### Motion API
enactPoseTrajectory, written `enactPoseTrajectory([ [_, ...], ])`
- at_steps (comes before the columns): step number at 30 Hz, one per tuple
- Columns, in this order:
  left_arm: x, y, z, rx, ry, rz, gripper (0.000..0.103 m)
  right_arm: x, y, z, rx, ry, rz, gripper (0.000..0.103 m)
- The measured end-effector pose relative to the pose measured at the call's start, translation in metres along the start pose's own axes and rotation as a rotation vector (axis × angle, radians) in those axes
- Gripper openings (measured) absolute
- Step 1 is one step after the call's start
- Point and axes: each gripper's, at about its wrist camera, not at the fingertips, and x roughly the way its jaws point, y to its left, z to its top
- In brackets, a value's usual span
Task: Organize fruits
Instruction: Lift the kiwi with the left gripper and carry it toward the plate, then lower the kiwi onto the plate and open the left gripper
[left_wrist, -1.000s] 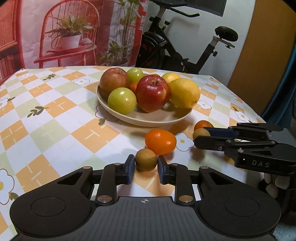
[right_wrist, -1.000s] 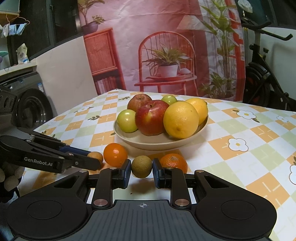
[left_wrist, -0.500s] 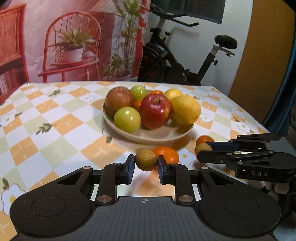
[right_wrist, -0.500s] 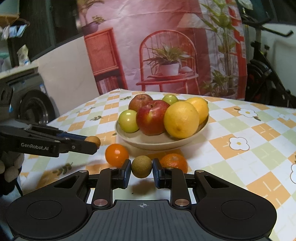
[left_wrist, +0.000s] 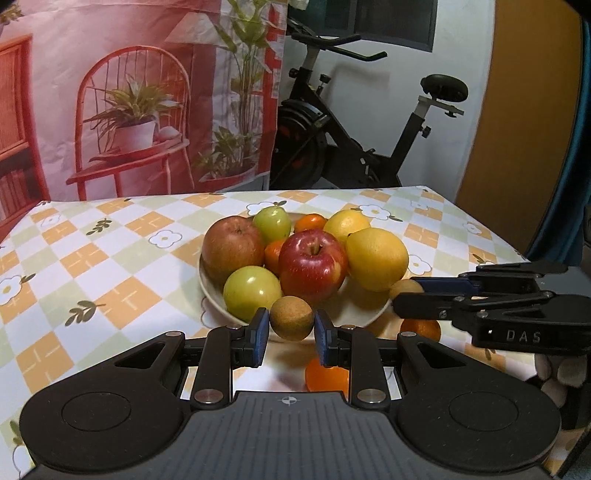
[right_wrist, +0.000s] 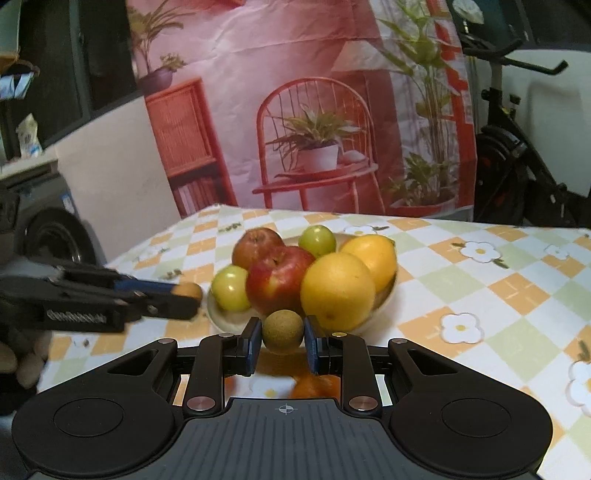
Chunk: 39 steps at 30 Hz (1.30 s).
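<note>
While clamped on a brown fruit (left_wrist: 291, 317) — right claw (left_wrist: 406, 295) reads "DAS" | left claw (left_wrist: 291, 332) likewise clamped

This is a lived-in room of a home. The surface (left_wrist: 110, 258) wears a checked cloth of orange, green and white squares with printed flowers, and a cream bowl (left_wrist: 218, 295) piled with fruit sits on it. At twelve o'clock beyond it hangs a printed backdrop (left_wrist: 147, 92) of a red chair and potted plants; at one o'clock in the left wrist view stands a black exercise bike (left_wrist: 351, 140). In the right wrist view, at nine o'clock, a front-loading washing machine (right_wrist: 55, 232) stands by the wall.
</note>
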Motion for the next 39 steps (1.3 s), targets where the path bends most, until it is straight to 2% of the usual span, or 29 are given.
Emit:
enactPoseTrajectory([
  [16,0.02,0.007,0.004,-0.009,0.044,-0.003,0.028,0.024,0.006,-0.004,0.047,0.011,-0.078,0.023],
  [34,0.025,0.009,0.006,-0.018,0.061,0.002,0.028,0.022,0.001,-0.008,0.069,0.007,-0.083,0.023],
  [39,0.025,0.01,0.007,-0.023,0.066,0.007,0.032,0.021,0.0,-0.008,0.07,0.006,-0.081,0.025],
])
